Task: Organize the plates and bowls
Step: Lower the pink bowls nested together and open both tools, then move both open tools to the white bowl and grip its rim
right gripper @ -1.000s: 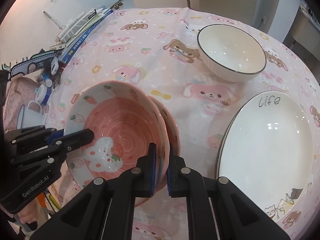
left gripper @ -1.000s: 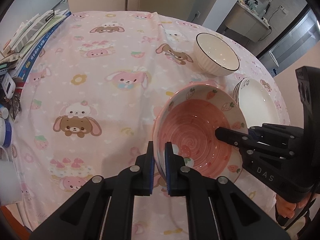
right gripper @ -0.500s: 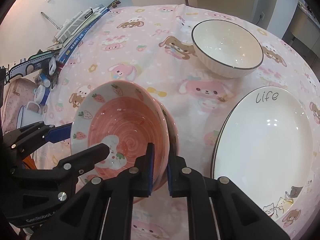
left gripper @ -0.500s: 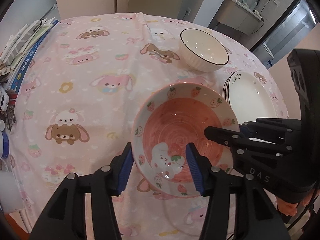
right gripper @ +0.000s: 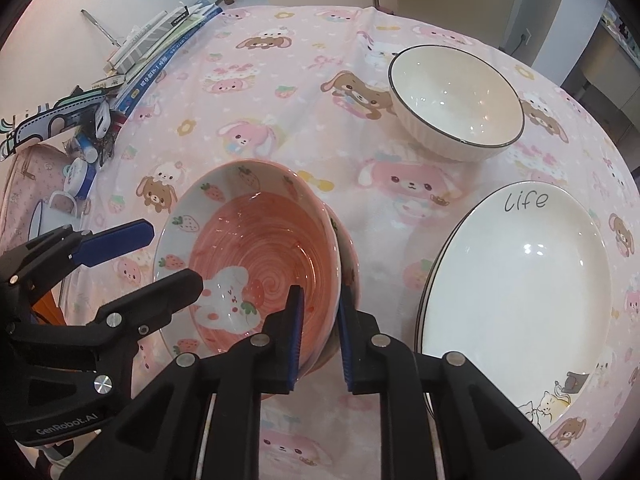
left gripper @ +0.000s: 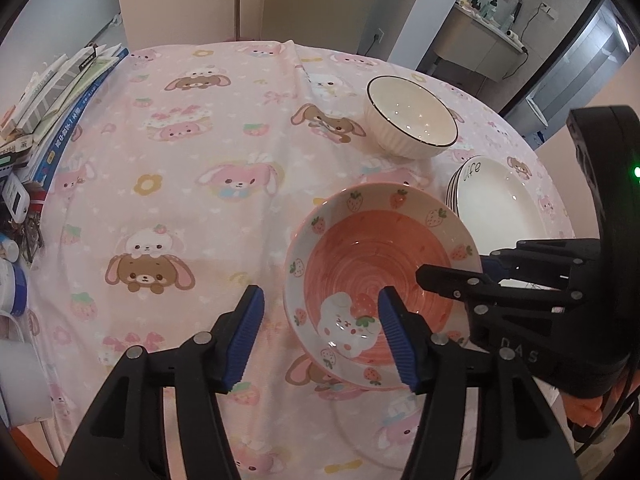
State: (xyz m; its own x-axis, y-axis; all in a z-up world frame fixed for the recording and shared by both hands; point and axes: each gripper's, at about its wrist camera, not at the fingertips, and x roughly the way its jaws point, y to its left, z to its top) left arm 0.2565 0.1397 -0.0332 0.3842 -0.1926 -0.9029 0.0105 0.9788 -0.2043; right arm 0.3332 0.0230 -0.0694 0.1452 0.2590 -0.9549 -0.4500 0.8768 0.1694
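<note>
A pink strawberry bowl with a bunny inside sits nested on a second pink bowl on the pink cartoon tablecloth. My left gripper is open, its jaws wide apart around the bowl's near left rim without touching. My right gripper straddles the bowl's right rim with a small gap showing at both pads. A white bowl with a dark rim stands at the back. A stack of white "life" plates lies to the right.
Books and small clutter line the table's left edge. A mug and pouch sit at the left in the right wrist view. Cabinets and a doorway stand beyond the table.
My left gripper let go of the pink bowl's rim, opened wide and drew back. The bowl settled flat onto the second one. My right gripper's jaws loosened slightly on the rim.
</note>
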